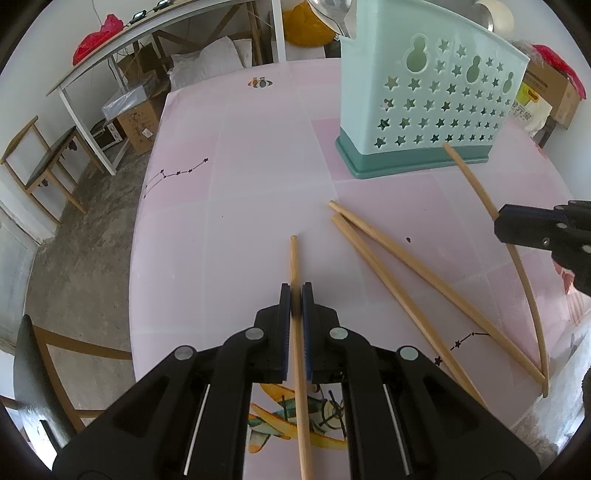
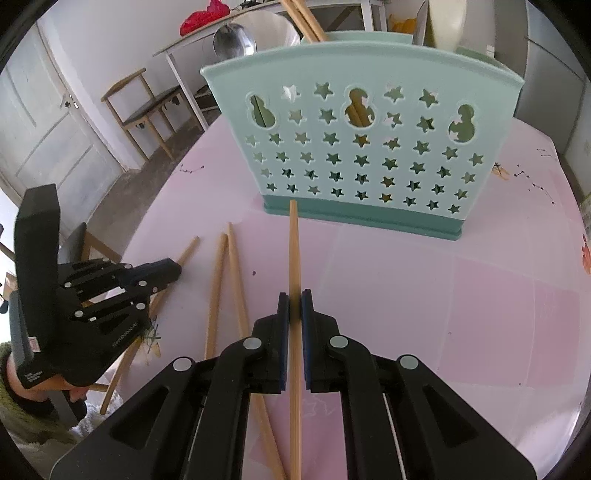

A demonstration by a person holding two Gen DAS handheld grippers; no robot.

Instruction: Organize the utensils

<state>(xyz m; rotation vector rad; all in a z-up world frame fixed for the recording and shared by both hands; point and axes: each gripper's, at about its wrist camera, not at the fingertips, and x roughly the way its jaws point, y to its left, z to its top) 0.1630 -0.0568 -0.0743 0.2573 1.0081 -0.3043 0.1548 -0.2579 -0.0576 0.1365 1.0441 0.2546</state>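
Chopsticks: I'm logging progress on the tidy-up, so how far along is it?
Partly done. Already in the holder: a few chopsticks and metal spoons stick up from it. In hand: the left claw is shut on one chopstick, and the right claw is shut on another chopstick. Left: two loose chopsticks lie on the pink table, uncollected.

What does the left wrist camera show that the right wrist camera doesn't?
Only the left wrist view shows the airplane print on the pink table and cardboard boxes on the floor.

Only the right wrist view shows chopsticks already standing in the holder, the white door, and a hand carrying the left gripper.

Both show the mint star-cut utensil holder, two loose chopsticks lying on the table, and each gripper's jaws shut on one chopstick.
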